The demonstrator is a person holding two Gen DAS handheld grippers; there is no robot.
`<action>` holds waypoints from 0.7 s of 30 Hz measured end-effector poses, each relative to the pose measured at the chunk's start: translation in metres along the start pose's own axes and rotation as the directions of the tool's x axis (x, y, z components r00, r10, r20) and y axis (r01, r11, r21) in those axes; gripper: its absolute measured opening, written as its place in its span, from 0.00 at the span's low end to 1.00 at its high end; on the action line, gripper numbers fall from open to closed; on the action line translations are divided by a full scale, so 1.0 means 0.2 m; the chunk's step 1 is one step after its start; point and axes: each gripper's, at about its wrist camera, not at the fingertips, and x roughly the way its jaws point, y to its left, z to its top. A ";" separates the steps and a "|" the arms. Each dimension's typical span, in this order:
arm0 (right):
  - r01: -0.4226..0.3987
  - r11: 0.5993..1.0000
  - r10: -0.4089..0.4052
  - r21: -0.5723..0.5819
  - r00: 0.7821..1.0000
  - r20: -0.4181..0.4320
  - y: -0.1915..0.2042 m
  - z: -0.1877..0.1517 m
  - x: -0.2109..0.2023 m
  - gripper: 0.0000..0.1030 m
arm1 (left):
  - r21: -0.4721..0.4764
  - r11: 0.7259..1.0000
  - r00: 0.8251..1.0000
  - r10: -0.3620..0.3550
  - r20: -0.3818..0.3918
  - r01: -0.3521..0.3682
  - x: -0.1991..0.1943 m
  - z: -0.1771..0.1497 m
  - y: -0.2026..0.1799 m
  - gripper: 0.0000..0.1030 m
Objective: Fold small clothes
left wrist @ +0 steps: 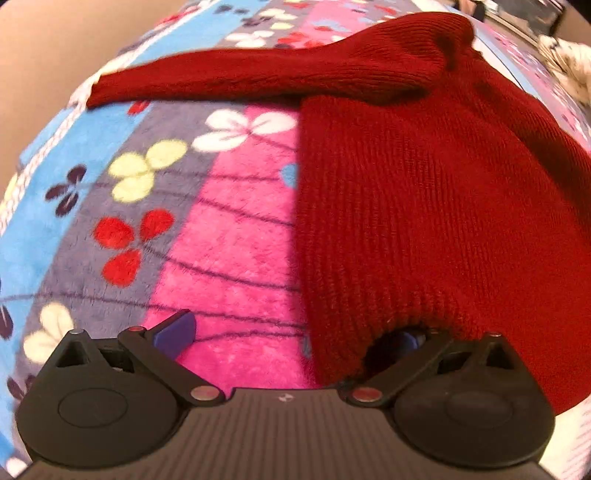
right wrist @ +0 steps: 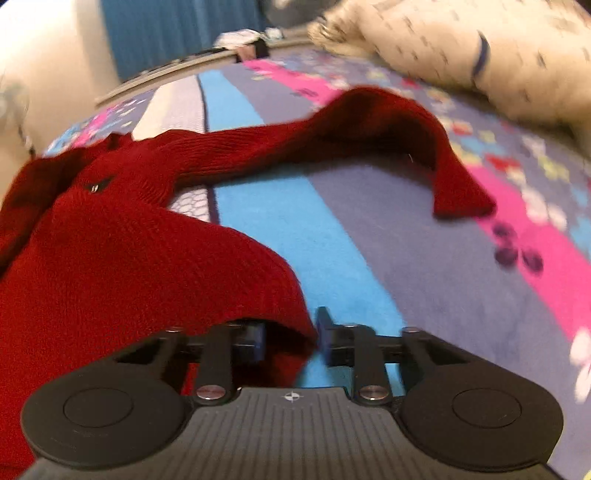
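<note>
A small red knit sweater (left wrist: 424, 203) lies on a flowered fleece blanket (left wrist: 240, 240), one sleeve (left wrist: 240, 77) stretched out to the left. My left gripper (left wrist: 293, 336) stands wide open at the hem's left corner. Its left pad (left wrist: 177, 332) is bare over the blanket, and its right finger is tucked under the hem. In the right wrist view the sweater (right wrist: 129, 258) fills the left side and its other sleeve (right wrist: 369, 122) arches over the blanket (right wrist: 406, 240). My right gripper (right wrist: 290, 339) is shut on the hem's right corner, with knit bunched between the blue pads.
A cream patterned pillow (right wrist: 480, 55) lies at the far right of the bed, and its fluffy edge (left wrist: 569, 62) shows in the left wrist view. A blue curtain (right wrist: 166, 29) hangs beyond the bed's far edge. Bare blanket lies on both sides of the sweater.
</note>
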 end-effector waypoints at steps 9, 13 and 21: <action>0.076 0.990 -0.068 -0.118 0.995 0.067 0.02 0.08 -0.21 0.05 | 0.183 0.983 0.995 0.010 0.097 -0.028 -0.28 0.00 0.01 0.07; 0.020 0.982 -0.002 -0.186 0.996 0.094 0.00 0.12 -0.53 0.04 | 0.205 0.978 0.989 0.005 0.145 -0.035 -0.51 0.01 0.16 0.03; -0.048 0.933 0.093 -0.357 0.990 0.110 0.05 0.00 -1.16 0.03 | 0.203 0.974 0.990 0.075 0.117 -0.098 -0.64 -0.26 0.45 0.03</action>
